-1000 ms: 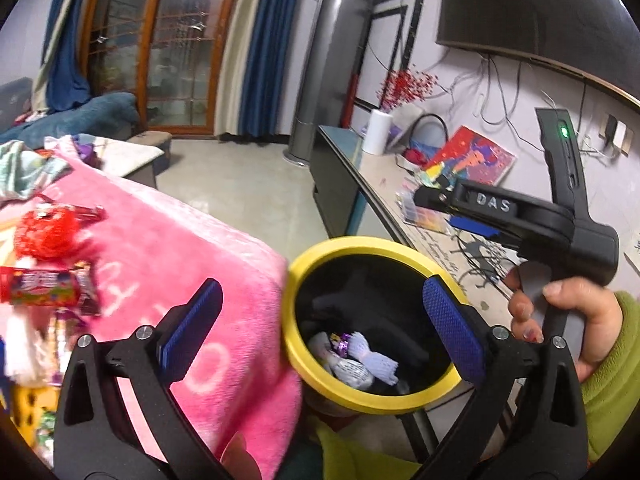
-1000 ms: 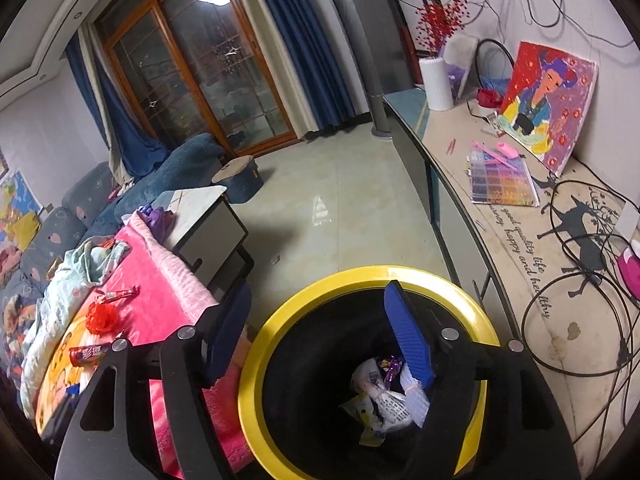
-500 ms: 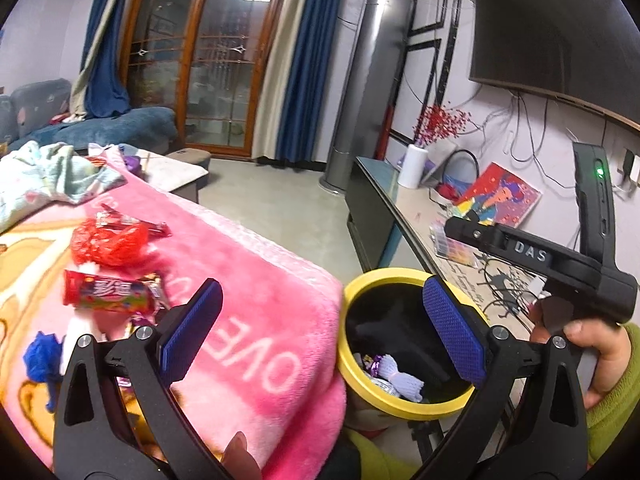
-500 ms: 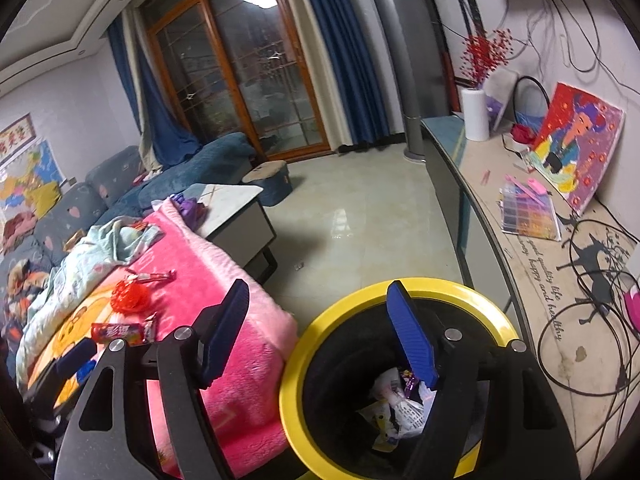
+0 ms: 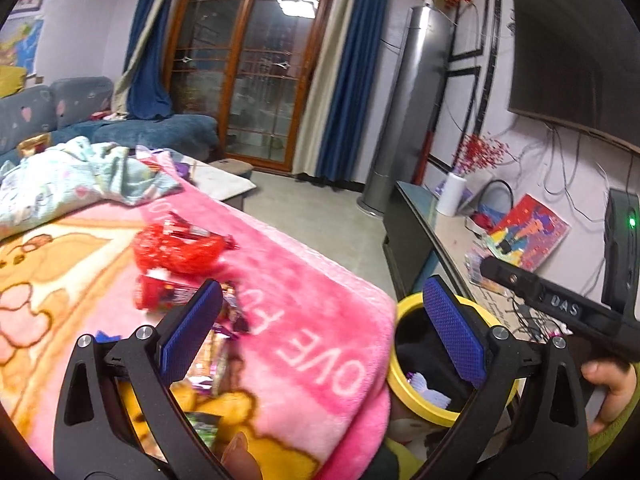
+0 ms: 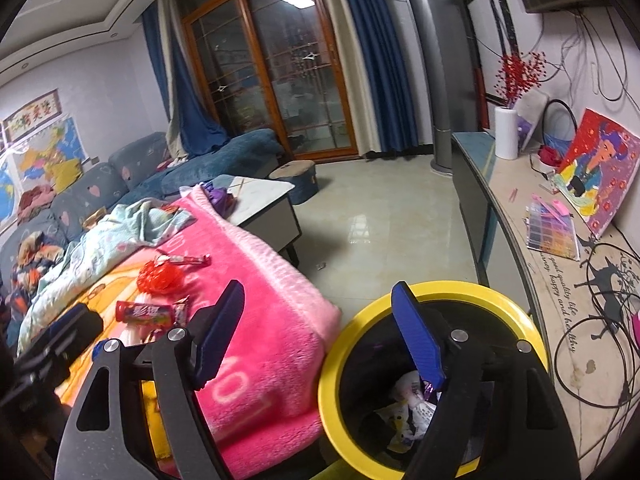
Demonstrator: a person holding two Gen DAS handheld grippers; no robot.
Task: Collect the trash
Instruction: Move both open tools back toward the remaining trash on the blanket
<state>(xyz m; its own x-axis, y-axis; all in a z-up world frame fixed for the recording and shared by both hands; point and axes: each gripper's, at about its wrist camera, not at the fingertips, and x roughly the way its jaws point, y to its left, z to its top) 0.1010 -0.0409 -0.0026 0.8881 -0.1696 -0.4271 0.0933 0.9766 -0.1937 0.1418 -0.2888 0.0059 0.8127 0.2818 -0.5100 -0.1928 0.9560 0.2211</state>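
Over the pink blanket [image 5: 320, 320] my left gripper [image 5: 322, 320] stands open with nothing between its blue pads. On the blanket in front of it lie a red mesh ball [image 5: 176, 248], a red candy wrapper [image 5: 160, 298] and purple wrappers [image 5: 234, 314]. The yellow-rimmed black bin [image 5: 402, 384] is at the lower right. My right gripper [image 6: 320, 320] hangs above the bin's rim [image 6: 344, 340]; its jaws are opening and hold nothing. Crumpled wrappers [image 6: 408, 404] lie in the bin. The mesh ball [image 6: 160, 276] and candy wrapper [image 6: 146, 314] show at the left.
A long sideboard [image 6: 516, 216] with a painting [image 6: 600, 168], a bead tray [image 6: 554, 232] and cables runs along the right wall. A low white table [image 6: 264, 196], a blue sofa [image 6: 216, 160] and a pale quilt [image 5: 68, 180] lie beyond the blanket. Tiled floor [image 6: 384, 216] is open between.
Both views have swung up and left, away from the bin and toward the blanket's trash. The bin has slid to the lower right. The right jaws stand a little wider.
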